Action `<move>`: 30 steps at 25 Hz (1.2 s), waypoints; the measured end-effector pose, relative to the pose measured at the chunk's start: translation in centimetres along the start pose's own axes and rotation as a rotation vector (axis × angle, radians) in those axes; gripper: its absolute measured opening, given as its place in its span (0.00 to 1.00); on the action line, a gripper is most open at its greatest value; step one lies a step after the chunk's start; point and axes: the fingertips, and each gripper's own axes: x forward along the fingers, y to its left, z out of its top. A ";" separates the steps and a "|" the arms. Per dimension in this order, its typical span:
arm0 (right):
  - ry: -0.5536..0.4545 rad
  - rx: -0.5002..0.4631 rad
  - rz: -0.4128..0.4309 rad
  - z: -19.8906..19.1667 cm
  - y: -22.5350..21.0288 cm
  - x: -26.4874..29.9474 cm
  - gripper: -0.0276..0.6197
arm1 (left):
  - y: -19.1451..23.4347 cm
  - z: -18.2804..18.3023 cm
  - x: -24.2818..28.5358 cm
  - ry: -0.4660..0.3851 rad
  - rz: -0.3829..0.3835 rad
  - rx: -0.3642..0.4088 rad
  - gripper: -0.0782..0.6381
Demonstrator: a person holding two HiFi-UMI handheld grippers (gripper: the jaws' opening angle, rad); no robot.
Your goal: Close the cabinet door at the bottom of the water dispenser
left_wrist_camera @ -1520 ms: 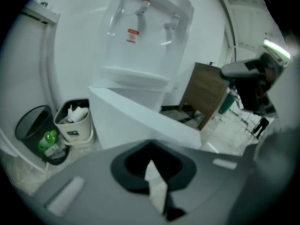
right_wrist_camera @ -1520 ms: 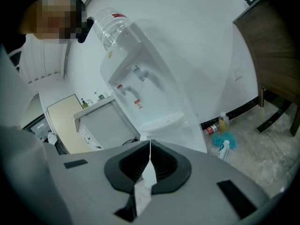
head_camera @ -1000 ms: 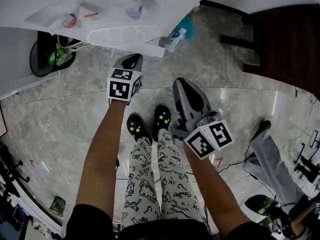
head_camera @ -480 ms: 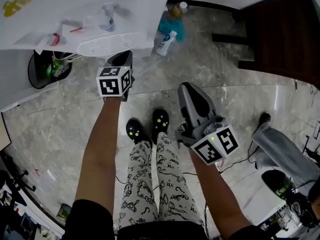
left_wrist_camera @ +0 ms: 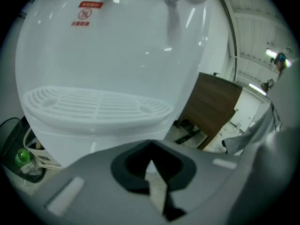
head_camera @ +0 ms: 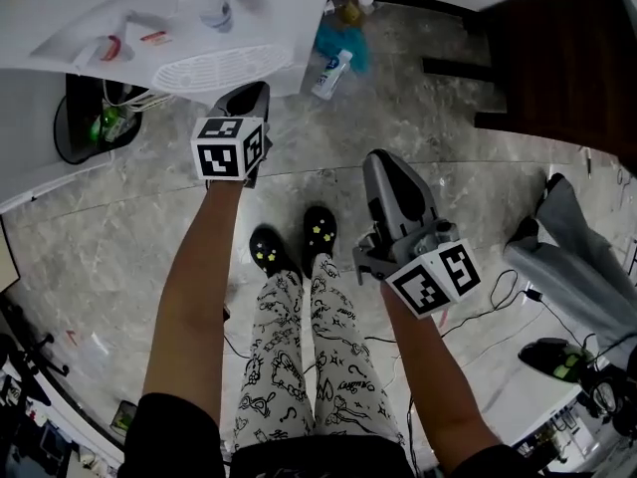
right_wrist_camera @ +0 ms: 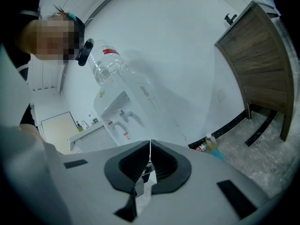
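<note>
Water dispenser (head_camera: 119, 28): bottle (right_wrist_camera: 105, 62) visible only in right gripper view.

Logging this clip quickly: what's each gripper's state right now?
Left gripper: closed, holding nothing.
Right gripper: closed, holding nothing.

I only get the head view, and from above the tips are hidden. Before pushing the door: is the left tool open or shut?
Observer: In the left gripper view the left tool is shut, with nothing between its jaws.
Operator: What does it face?
Observer: The drip tray on the white front of the water dispenser, just above the tips.
Operator: And the right tool?
Observer: The right tool is shut and empty; its view shows a clear bottle on top of the water dispenser.
</note>
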 end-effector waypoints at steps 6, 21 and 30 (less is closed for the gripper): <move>-0.004 -0.044 0.015 2.5 3.6 -2.1 0.07 | -6.4 4.1 -10.0 -0.115 -0.111 0.082 0.10; 0.008 -0.114 0.309 13.6 25.4 -10.1 0.07 | -15.3 22.5 -42.1 -0.411 -0.014 0.040 0.10; -0.073 -0.225 0.411 20.2 32.3 -12.4 0.07 | -19.0 28.0 -48.3 -0.481 -0.104 0.142 0.10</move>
